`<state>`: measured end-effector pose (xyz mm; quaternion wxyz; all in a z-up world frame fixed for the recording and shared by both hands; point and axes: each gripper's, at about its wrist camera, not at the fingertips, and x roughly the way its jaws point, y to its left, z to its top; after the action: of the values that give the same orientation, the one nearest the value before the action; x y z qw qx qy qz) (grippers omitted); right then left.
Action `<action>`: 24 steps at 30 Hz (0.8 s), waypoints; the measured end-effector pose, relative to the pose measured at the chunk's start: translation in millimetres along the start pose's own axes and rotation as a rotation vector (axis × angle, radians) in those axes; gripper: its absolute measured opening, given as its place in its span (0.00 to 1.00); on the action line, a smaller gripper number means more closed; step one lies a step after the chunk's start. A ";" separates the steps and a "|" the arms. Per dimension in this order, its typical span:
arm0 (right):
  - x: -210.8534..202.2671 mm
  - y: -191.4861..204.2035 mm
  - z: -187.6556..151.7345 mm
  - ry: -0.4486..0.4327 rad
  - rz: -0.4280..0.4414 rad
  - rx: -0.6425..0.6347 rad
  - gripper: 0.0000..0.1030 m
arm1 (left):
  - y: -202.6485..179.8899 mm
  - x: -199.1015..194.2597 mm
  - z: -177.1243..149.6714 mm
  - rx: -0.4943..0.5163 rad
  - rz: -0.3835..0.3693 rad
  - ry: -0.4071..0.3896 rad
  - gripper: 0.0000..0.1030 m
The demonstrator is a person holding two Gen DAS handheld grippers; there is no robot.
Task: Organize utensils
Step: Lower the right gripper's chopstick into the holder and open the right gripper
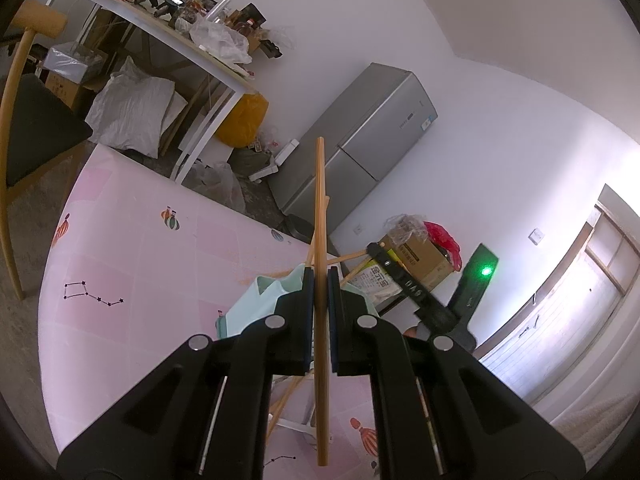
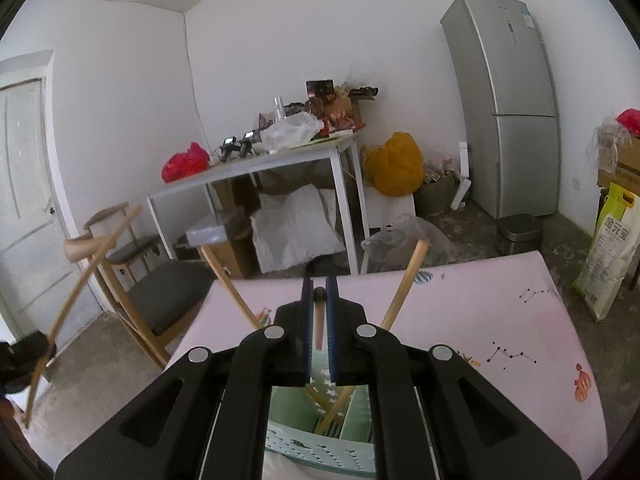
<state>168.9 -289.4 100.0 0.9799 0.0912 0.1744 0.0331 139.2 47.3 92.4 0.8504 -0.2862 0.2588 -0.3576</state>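
Two grips: bamboo chopstick (image 1: 320,240) clamped upright by left gripper (image 1: 320,280), frame centre; dark-tipped utensil (image 2: 319,312) pinched by right gripper (image 2: 319,292) above mint caddy (image 2: 320,446).

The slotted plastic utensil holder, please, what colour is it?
Pale mint green utensil holder, clearest in the right wrist view.

Both views are lit by soft daylight; in the left wrist view the door (image 1: 568,320) is blown out to white glare; a green lamp (image 1: 486,271) is haloed. Strong fisheye bending is seen at the edges, with black corners; walls are curved. In the right wrist view a chopstick (image 2: 60,320) at the left is smeared by motion blur; shadows are faint.
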 end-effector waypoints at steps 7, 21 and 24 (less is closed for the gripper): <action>-46.7 1.8 49.5 -0.137 -0.007 -0.010 0.06 | 3.2 -0.5 -0.8 -0.003 -0.001 0.000 0.05; -130.6 -14.6 118.4 -0.216 0.106 0.057 0.06 | 6.9 2.6 -4.6 -0.007 0.003 0.007 0.05; -122.7 -20.9 111.2 -0.157 0.105 0.077 0.06 | 6.4 2.4 -5.1 -0.007 0.004 0.007 0.05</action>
<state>93.4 -340.4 239.9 0.9833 0.1399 0.0931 0.0704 140.3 47.7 83.9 0.8492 -0.2875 0.2636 -0.3560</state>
